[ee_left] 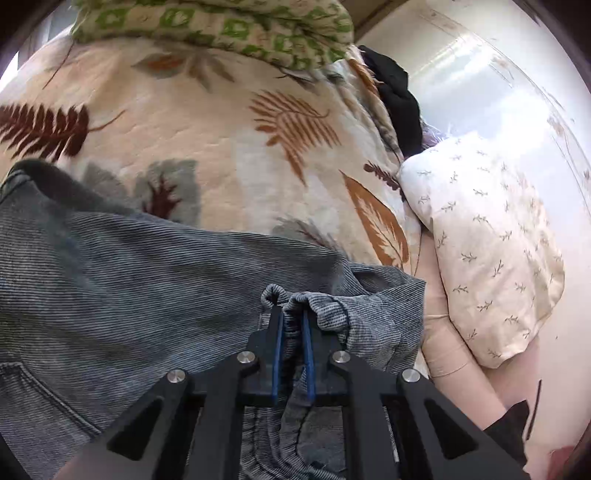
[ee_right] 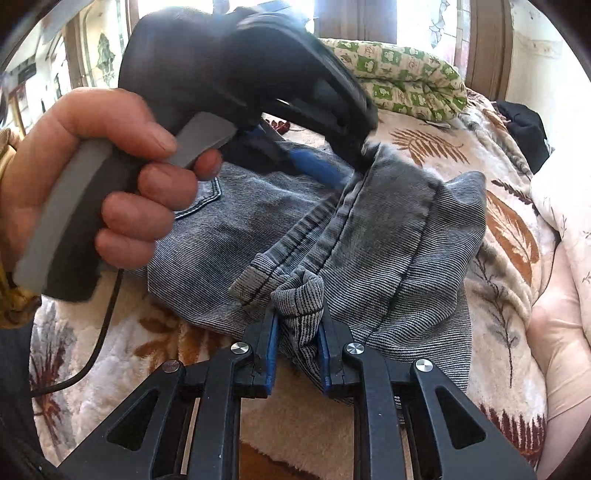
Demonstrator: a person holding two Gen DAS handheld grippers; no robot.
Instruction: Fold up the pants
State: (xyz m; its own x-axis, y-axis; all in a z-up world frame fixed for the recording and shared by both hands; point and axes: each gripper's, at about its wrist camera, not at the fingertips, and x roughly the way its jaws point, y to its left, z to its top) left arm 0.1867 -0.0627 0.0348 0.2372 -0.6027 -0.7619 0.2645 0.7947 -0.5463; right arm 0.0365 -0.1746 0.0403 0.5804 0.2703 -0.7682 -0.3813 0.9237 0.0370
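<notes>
Across the bed spreads a cream leaf-print blanket [ee_left: 207, 147], and most of its far half lies bare up to a green-checked quilt [ee_left: 229, 26] bunched at the far edge. Along the right edge, against the pale wall, sit a sprig-print pillow [ee_left: 487, 251] and a heap of black cloth [ee_left: 399, 107], so the free room lies ahead and to the left. On the near part of the blanket lie the grey jeans [ee_right: 388, 236], rumpled, with one hemmed leg end doubled over onto the rest.

From the left wrist camera, the left gripper [ee_left: 293, 314] has its blue-lined jaws nearly together, pinching a bunched fold of denim at the jeans' right-hand edge; more denim hangs below the jaws. From the right wrist camera, the right gripper [ee_right: 297, 314] pinches a gathered tuck of denim near the hem, its jaws set a little wider around the thicker bunch.

Only the right wrist camera shows the person's left hand [ee_right: 99, 177] wrapped round the grey handle of the left gripper, a black cable [ee_right: 99, 339] trailing over the blanket, and a back pocket on the jeans. Only the left wrist camera shows the whole pillow.
</notes>
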